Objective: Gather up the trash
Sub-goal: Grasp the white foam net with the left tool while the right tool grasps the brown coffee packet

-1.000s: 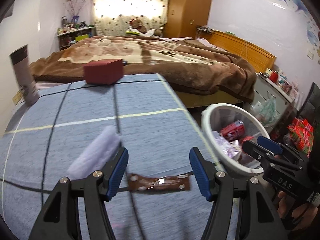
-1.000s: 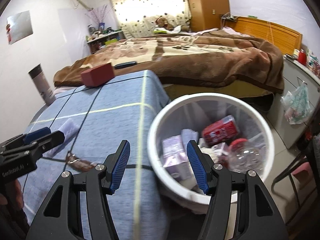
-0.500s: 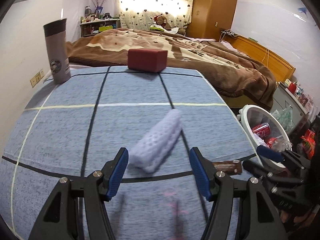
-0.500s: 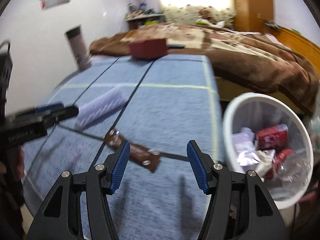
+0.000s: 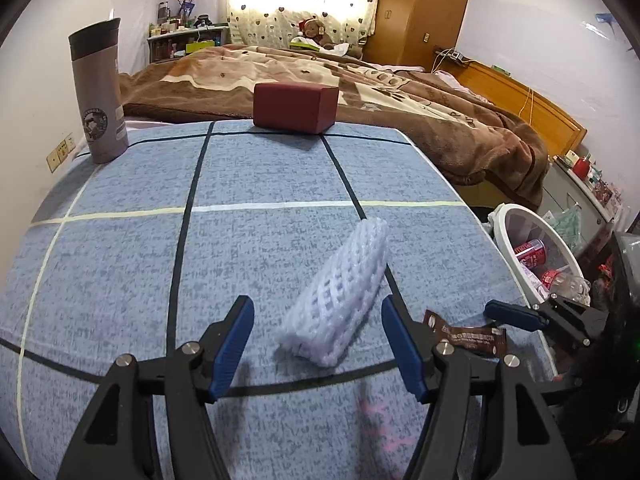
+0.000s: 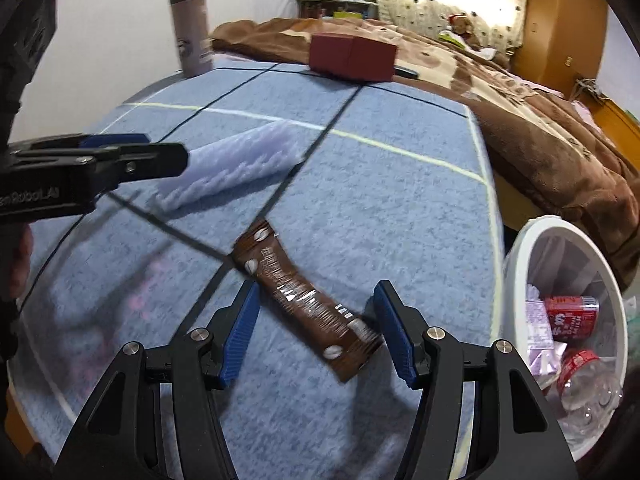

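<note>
On the blue checked tablecloth (image 5: 120, 248) lies a white foam net sleeve (image 5: 340, 292). Its near end sits between the fingers of my left gripper (image 5: 317, 308), whose jaws are opening, pads clear of it. A brown snack wrapper (image 6: 304, 296) lies flat and diagonal between the fingers of my open right gripper (image 6: 318, 290), touching neither pad clearly. In the left wrist view the wrapper (image 5: 468, 336) shows at the right, with the right gripper (image 5: 516, 316) over it. The white trash bin (image 6: 516, 264) stands beside the table's right edge, holding red cans and a plastic bottle.
A grey thermos (image 5: 98, 92) stands at the table's far left corner. A dark red box (image 5: 296, 106) sits at the far edge. Beyond is a bed with a brown blanket (image 5: 420, 92). The table's right edge drops off toward the bin (image 5: 536, 248).
Both grippers swung left, away from the bin and down over the table. The foam sleeve has come between the left fingers, the brown wrapper between the right fingers.
</note>
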{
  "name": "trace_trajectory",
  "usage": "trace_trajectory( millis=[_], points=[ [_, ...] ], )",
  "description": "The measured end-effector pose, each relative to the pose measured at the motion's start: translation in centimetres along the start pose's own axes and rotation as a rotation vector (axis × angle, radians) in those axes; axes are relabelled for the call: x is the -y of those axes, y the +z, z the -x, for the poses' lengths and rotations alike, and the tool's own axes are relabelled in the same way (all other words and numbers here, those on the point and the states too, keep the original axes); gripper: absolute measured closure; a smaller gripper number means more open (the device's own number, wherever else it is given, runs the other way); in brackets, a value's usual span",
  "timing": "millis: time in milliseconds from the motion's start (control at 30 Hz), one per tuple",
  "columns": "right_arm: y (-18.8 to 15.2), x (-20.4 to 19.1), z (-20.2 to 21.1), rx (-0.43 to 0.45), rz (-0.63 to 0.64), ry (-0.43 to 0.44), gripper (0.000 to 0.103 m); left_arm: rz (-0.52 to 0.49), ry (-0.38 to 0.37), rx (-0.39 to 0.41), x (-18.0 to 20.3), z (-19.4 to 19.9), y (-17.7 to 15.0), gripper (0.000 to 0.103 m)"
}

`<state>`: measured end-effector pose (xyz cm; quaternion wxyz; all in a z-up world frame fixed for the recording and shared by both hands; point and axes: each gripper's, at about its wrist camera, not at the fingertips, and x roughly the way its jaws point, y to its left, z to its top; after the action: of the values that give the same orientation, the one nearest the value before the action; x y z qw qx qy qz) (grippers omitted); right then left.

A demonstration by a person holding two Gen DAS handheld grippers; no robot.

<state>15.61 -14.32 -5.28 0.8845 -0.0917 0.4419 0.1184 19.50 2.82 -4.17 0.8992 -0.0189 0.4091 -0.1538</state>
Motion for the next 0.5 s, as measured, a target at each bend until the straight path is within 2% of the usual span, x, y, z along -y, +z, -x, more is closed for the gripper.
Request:
trace_trajectory(
  millis=[200, 333, 433, 500],
  points=[
    [0.6, 0.8, -0.7, -0.001, -0.075, -0.016, 0.044, -0.023, -0.005, -0.023, 0.4, -1.2, 0.4, 0.035],
    [0.9, 0.9, -1.1, 0.003, -0.112, -0.033, 0.064, -0.028, -0.002, -0.025, 0.5, -1.6, 0.5, 0.035],
    [1.1, 1.0, -1.3, 0.005, -0.137, -0.040, 0.075, -0.035, -0.003, -0.041, 0.7, -2.1, 0.4, 0.035],
    [1.2, 1.1, -1.4, 0.008, -0.151, -0.042, 0.079, -0.042, -0.008, -0.055, 0.8, -2.4, 0.3, 0.035]
  ],
)
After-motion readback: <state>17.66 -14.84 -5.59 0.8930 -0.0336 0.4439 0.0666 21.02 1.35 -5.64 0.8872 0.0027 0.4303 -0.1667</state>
